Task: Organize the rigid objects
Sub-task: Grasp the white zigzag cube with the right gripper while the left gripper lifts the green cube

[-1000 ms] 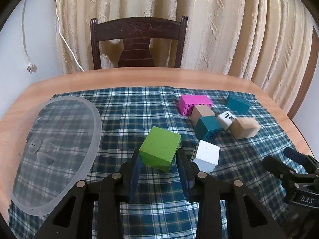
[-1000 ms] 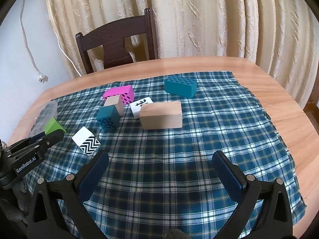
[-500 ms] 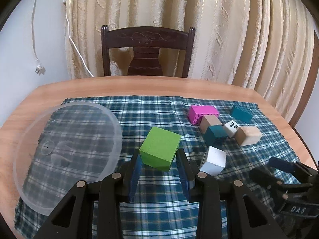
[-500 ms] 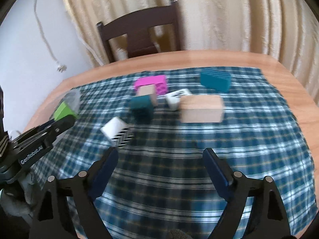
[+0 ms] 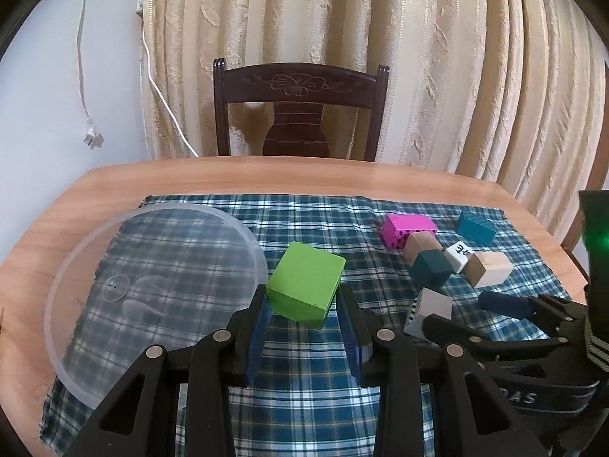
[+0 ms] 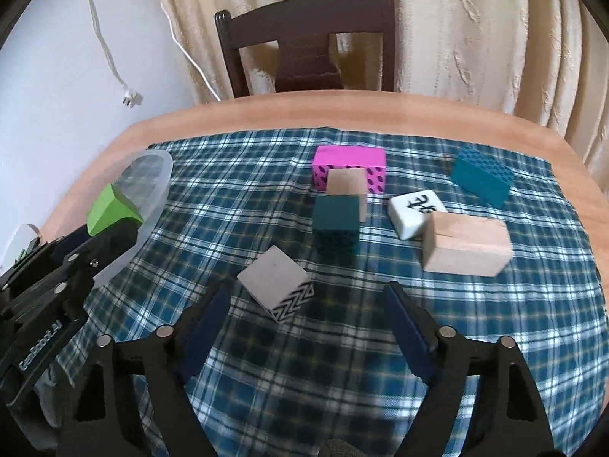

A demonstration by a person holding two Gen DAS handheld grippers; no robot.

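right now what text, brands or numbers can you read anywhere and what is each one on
"GenRobot.AI": on the body of the left gripper, seen from the right wrist.
"DAS": on the body of the right gripper, seen from the left wrist; its start is cut off.
Black handwritten mark on the small white block: not legible.

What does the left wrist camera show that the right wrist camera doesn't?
Only the left wrist view shows the green block front-on, clamped between the left gripper fingers, and the whole round outline of the clear plastic lid. Only the right wrist view shows the zigzag pattern on the white block and the open right gripper straddling empty cloth just short of it. Both show the checked cloth, pink block, wooden blocks, teal blocks, the chair and curtains.
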